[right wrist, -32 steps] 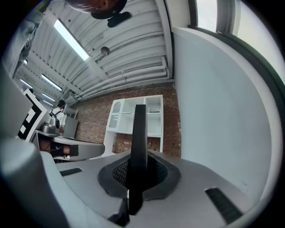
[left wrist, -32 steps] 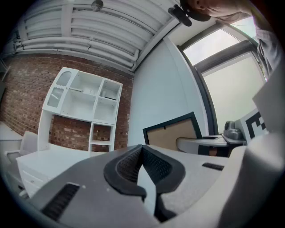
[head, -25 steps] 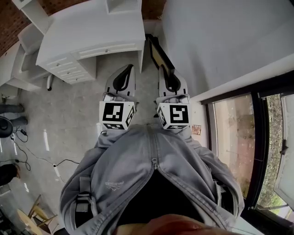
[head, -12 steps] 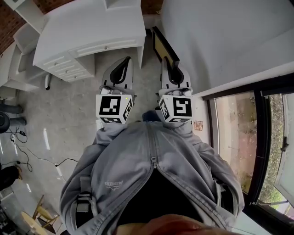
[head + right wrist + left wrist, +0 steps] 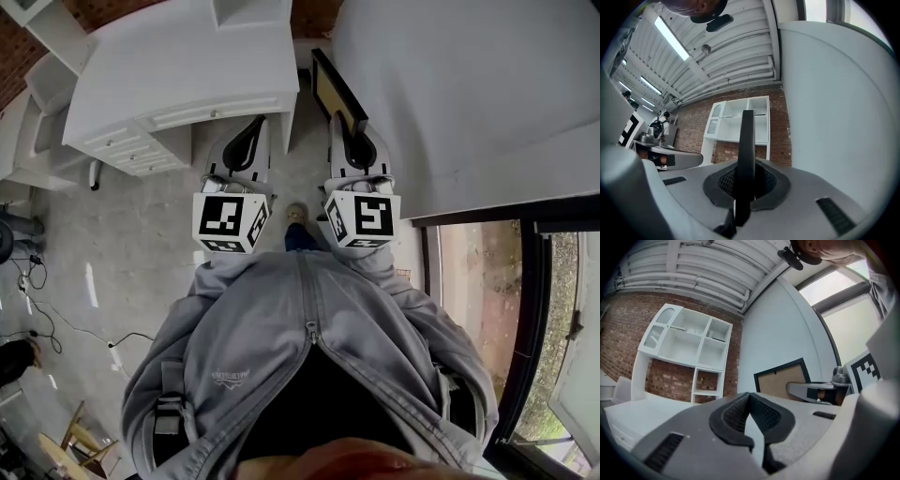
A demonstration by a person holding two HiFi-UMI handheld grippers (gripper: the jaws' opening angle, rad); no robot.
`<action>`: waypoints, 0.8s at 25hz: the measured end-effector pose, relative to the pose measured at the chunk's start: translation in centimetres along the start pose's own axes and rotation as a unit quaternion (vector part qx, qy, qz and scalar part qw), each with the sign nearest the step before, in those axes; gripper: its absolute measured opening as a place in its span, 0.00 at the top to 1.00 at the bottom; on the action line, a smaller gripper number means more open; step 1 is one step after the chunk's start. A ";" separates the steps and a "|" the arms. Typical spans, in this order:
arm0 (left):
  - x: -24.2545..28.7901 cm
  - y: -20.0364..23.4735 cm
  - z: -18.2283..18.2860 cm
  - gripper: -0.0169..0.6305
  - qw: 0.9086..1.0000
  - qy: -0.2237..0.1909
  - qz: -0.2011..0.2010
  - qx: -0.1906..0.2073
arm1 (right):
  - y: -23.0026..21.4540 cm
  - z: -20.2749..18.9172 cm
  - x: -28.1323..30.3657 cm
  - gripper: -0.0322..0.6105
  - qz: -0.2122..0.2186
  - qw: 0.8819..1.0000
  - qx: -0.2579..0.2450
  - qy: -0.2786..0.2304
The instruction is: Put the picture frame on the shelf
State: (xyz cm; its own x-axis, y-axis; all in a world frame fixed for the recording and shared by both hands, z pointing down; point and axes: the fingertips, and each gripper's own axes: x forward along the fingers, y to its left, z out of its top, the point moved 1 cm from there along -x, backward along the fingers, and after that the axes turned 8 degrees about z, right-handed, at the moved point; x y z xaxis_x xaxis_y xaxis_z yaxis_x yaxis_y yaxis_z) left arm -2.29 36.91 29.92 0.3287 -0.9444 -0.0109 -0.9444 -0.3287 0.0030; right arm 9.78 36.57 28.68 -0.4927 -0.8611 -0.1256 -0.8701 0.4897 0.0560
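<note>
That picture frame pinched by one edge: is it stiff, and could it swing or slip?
Probably stiff: the picture frame juts straight out of the right hand-held gripper without sagging. Likely light, since one pinch holds it. It might pivot, as only one end is clamped.

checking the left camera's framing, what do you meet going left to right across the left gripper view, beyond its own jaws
shelf → picture frame → right gripper
</note>
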 end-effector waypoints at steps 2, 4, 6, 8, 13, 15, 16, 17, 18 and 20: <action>2.2 0.7 -0.1 0.96 1.000 0.000 0.002 -0.002 | -1.1 -0.2 1.8 0.89 0.006 1.000 0.001 0.001; 4.2 1.3 0.0 0.96 1.000 0.000 0.006 -0.007 | -2.3 -0.6 3.5 0.89 0.011 1.000 0.001 0.005; 6.0 1.8 -0.1 0.96 1.000 0.000 0.013 -0.010 | -3.6 -1.1 5.2 0.89 0.018 1.000 -0.001 0.012; 7.9 2.4 -0.4 0.96 1.000 0.005 0.020 -0.012 | -4.8 -1.5 7.0 0.89 0.023 1.000 -0.001 0.014; 12.1 3.8 -0.5 0.96 0.999 0.007 0.033 -0.013 | -7.5 -2.7 10.6 0.89 0.030 0.999 0.009 0.018; 13.5 4.2 -0.6 0.96 0.999 0.007 0.039 -0.011 | -8.4 -3.4 11.7 0.89 0.035 0.999 0.013 0.021; 14.2 4.3 -0.6 0.96 0.999 0.007 0.042 -0.010 | -8.9 -3.6 12.3 0.89 0.038 0.999 0.015 0.022; 14.8 4.4 -0.5 0.96 0.999 0.007 0.045 -0.009 | -9.3 -3.8 12.8 0.89 0.040 0.999 0.017 0.022; 15.4 4.5 -0.5 0.96 0.999 0.006 0.047 -0.009 | -9.8 -3.9 13.3 0.89 0.042 0.999 0.018 0.022; 16.6 4.6 -0.4 0.96 0.999 0.006 0.053 -0.008 | -10.6 -4.1 14.2 0.89 0.047 0.998 0.019 0.021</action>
State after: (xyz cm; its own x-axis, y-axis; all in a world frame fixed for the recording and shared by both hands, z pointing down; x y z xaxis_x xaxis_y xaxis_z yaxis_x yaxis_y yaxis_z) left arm -1.22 19.74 30.18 0.2271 -0.9739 0.0021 -0.9737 -0.2270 0.0198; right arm 11.96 18.53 30.37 -0.5736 -0.8151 -0.0809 -0.8188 0.5735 0.0273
